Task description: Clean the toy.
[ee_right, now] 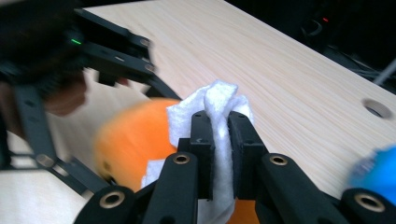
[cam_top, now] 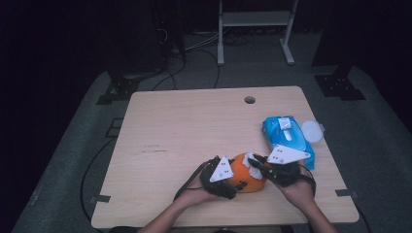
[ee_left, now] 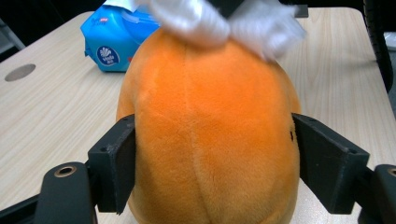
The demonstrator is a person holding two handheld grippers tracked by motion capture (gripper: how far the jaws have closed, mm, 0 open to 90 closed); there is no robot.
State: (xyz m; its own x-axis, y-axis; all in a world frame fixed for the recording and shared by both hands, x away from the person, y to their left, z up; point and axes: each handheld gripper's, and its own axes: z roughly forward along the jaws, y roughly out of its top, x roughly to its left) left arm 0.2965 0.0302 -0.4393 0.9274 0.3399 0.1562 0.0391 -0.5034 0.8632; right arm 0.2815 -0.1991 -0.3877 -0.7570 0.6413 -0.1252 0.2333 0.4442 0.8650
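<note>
wiping orange plush toy (cam_top: 247, 175) with wipe (ee_right: 219, 121) pinched in my right claw (ee_right: 219, 128); left claw (ee_left: 205, 163) clamps toy. risk: wipe slipping free, hard rubbing twisting toy loose.

- The place looks like a lab or recording room, not a home.
- A single pale wooden surface (cam_top: 194, 126) with a round cable hole (cam_top: 249, 100) stands alone on grey carpet (cam_top: 374, 145).
- The surroundings are dark, with light falling mainly on the surface.
- Black cables (cam_top: 194, 58) run across the floor toward dark equipment at the back.
- Black stand feet (cam_top: 338, 85) sit bolted or taped on the carpet at both far corners.
- The legs of a white metal frame (cam_top: 255, 29) rise behind.
</note>
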